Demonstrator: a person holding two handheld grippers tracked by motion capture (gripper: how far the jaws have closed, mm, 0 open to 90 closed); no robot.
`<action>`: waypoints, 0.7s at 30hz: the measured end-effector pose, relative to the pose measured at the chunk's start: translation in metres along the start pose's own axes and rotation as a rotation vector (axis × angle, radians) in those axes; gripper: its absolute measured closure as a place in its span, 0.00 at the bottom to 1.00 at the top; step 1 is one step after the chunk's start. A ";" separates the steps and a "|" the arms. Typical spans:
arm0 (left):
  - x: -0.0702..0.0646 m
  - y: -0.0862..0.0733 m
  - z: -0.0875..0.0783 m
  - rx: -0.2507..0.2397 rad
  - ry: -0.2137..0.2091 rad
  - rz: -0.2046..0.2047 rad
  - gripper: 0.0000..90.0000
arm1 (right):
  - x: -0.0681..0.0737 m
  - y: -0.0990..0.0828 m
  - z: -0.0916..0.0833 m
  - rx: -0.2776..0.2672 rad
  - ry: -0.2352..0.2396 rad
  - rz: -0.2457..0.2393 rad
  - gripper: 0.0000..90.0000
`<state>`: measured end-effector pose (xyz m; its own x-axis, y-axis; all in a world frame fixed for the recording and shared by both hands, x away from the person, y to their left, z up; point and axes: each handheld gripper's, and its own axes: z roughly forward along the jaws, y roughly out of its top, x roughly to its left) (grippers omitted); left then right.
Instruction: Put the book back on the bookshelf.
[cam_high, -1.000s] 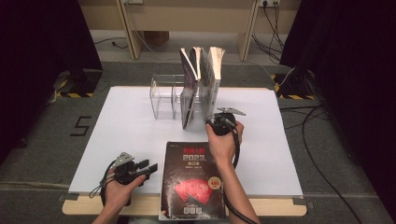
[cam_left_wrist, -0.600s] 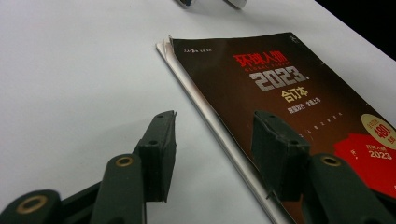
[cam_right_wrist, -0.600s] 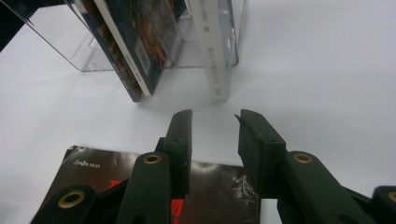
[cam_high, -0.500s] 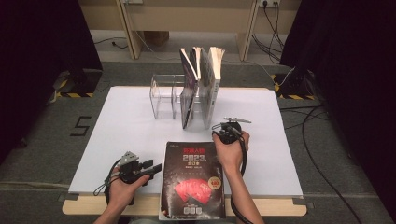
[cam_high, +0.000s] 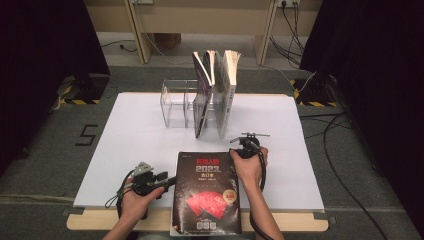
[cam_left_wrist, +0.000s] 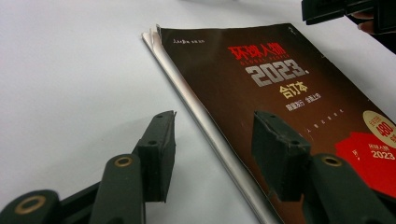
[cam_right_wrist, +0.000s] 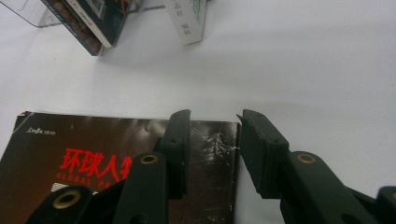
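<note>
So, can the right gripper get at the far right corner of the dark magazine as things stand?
Probably yes. The right gripper hangs right over that corner of the magazine, its jaws open and astride the edge, having just opened a little. Bare white table surrounds it; the standing books are farther back.

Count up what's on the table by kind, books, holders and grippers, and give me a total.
Book lying flat: 1
Books standing upright: 3
Clear holder: 1
Grippers: 2, left gripper and right gripper
Total: 7
</note>
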<state>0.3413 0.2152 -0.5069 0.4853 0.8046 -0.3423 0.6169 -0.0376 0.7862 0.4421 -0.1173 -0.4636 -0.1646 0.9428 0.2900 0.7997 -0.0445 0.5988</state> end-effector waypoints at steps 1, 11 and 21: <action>0.000 0.000 0.000 0.001 0.000 -0.002 0.55 | 0.000 0.000 0.001 0.006 0.001 0.001 0.71; 0.000 -0.001 0.002 0.012 -0.004 -0.005 0.54 | -0.003 0.001 0.011 0.034 0.011 0.020 0.70; -0.002 -0.001 0.003 0.014 0.001 -0.005 0.55 | -0.003 0.004 0.016 0.038 0.004 0.009 0.69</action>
<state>0.3414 0.2124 -0.5086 0.4819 0.8051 -0.3458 0.6281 -0.0422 0.7770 0.4552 -0.1147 -0.4738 -0.1596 0.9409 0.2986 0.8226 -0.0404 0.5672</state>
